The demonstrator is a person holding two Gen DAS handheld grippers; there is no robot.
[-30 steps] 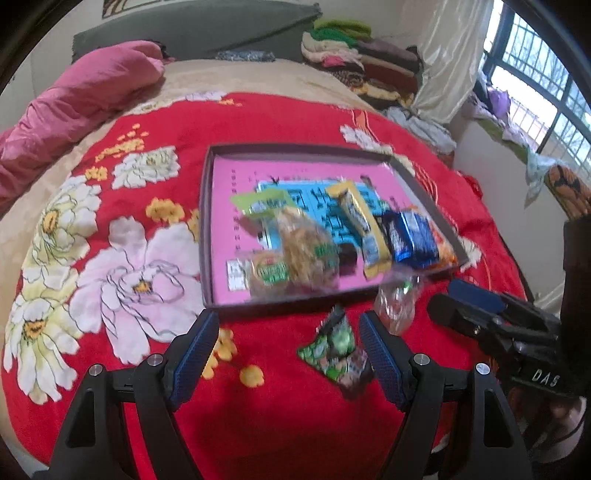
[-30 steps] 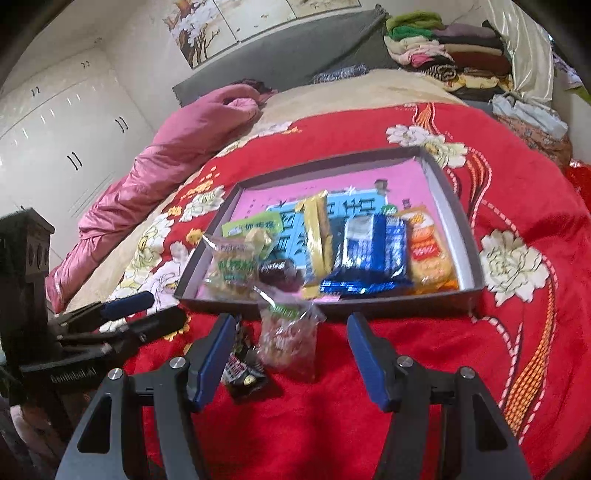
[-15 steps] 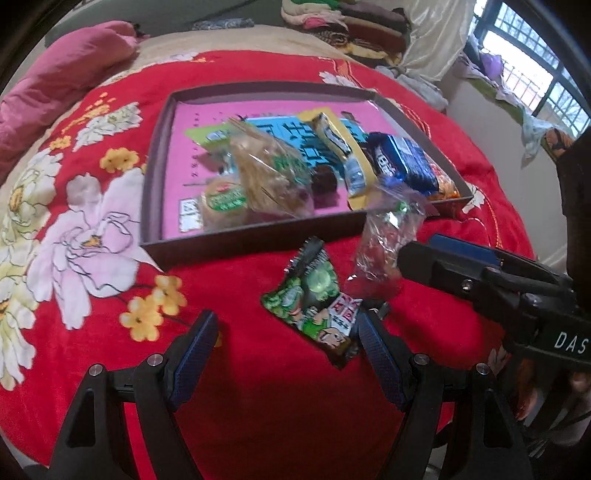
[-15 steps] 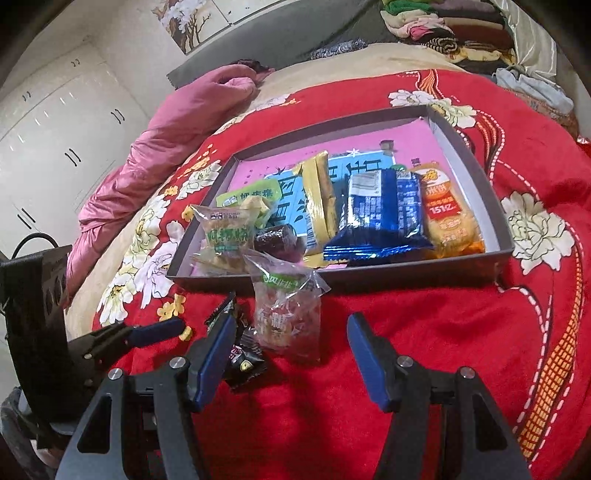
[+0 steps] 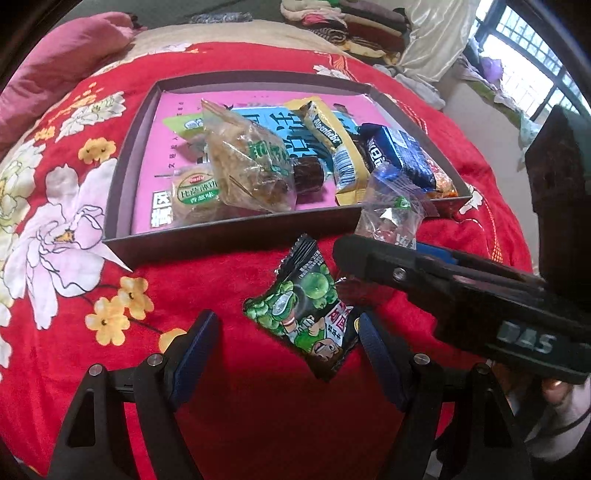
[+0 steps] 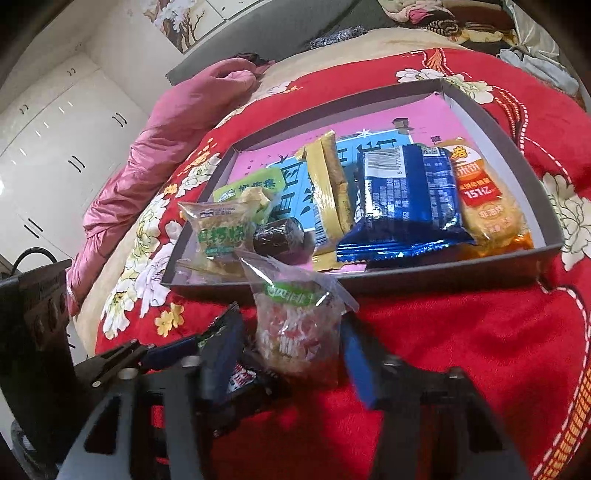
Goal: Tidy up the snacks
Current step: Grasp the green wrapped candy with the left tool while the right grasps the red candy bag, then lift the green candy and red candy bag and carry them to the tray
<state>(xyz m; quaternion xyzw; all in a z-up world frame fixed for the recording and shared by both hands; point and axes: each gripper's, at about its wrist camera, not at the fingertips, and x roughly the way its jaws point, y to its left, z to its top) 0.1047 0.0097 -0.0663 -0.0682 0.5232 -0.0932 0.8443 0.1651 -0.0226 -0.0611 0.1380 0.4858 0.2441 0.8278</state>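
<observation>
Setting: I am working over a bed with a red floral blanket point(image 5: 258, 387), a snack-filled tray point(image 5: 122, 177) lying on it.
Left tool point(image 5: 286, 349): I am keeping its fingers apart around the green pea packet point(image 5: 308, 314), not pressing it.
Right tool point(image 6: 291, 349): its fingers have just been closing on the clear candy bag point(image 6: 295, 332), which lies beside the tray's near wall; whether they are gripping yet, I cannot tell.

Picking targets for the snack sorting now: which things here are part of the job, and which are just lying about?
Job:
- green pea packet, on the blanket between the open left gripper fingers
- clear candy bag, right gripper jaws just closing around it
- grey tray holding snacks

Lying about:
- pink quilt
- folded clothes
- white wardrobe
</observation>
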